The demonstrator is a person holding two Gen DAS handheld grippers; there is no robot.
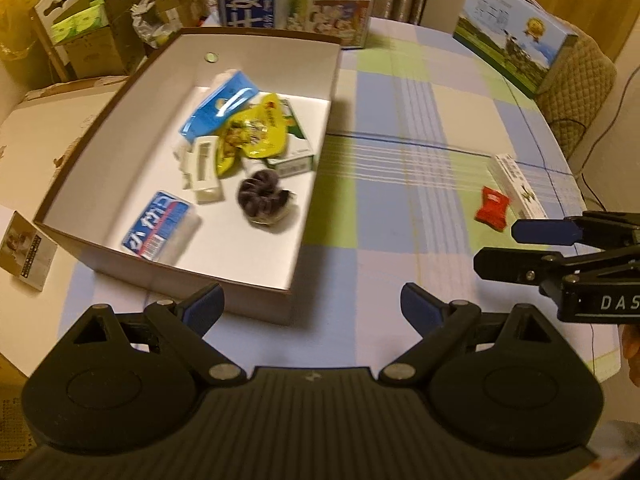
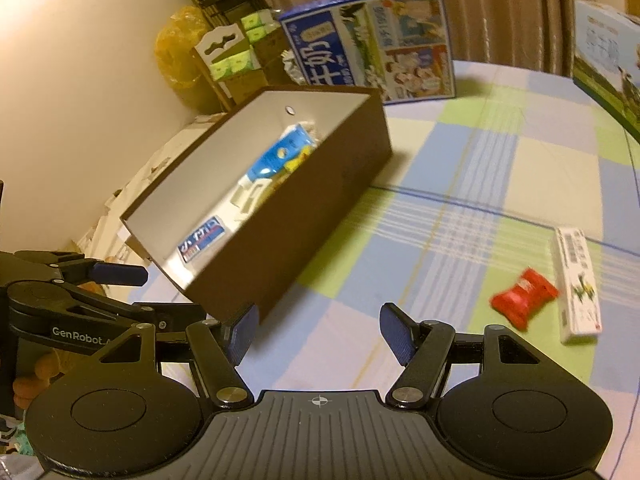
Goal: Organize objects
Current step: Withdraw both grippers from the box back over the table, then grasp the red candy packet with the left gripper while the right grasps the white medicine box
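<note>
Here, left claw (image 1: pixel 312 306) spread, right claw (image 2: pixel 316 334) spread

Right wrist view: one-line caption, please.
Open right gripper hovers over checked cloth; brown box ahead, red packet beside white carton.

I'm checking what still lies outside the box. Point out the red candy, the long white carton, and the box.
red candy (image 2: pixel 523 297), right wrist view, wrapper middle.
long white carton (image 2: pixel 578 285), right wrist view, top face.
box (image 1: pixel 256 46), left wrist view, far inner wall.

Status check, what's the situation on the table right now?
Left gripper and right gripper open, empty. Red candy and white carton outside the brown box. Path clear.
</note>
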